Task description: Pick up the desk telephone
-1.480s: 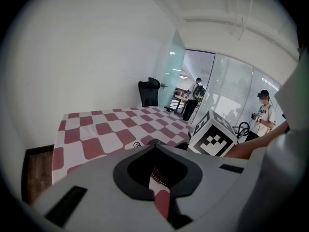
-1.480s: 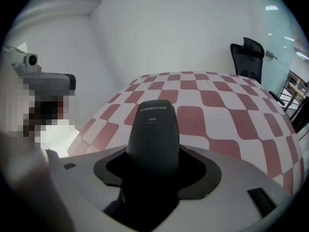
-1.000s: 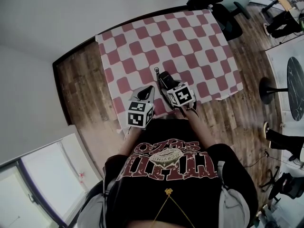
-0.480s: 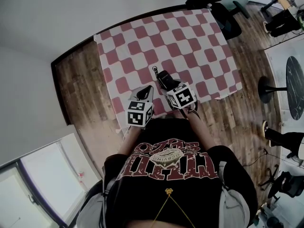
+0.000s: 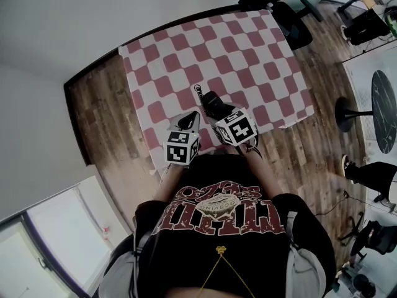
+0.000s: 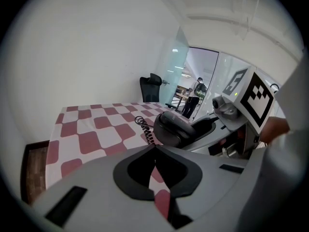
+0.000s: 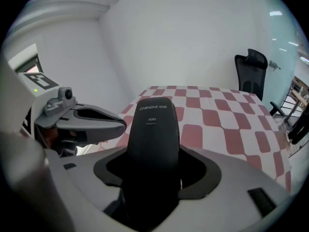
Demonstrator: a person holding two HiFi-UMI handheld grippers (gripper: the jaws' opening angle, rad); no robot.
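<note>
The telephone shows as a black handset with a coiled cord, near the front edge of the red-and-white checked table. My right gripper is shut on the handset's near end; the handset runs forward between the jaws. Its earpiece and cord trail over the cloth. I cannot tell whether it rests on the cloth or hangs just above it. No telephone base is in sight. My left gripper is just left of the right one, shut on nothing.
A black office chair stands at the table's far right corner. Wooden floor surrounds the table, with a white wall on the left. A round dark table and a person's legs are off to the right.
Only the head view has shifted slightly. Both grippers and the handset keep their places over the table's front edge.
</note>
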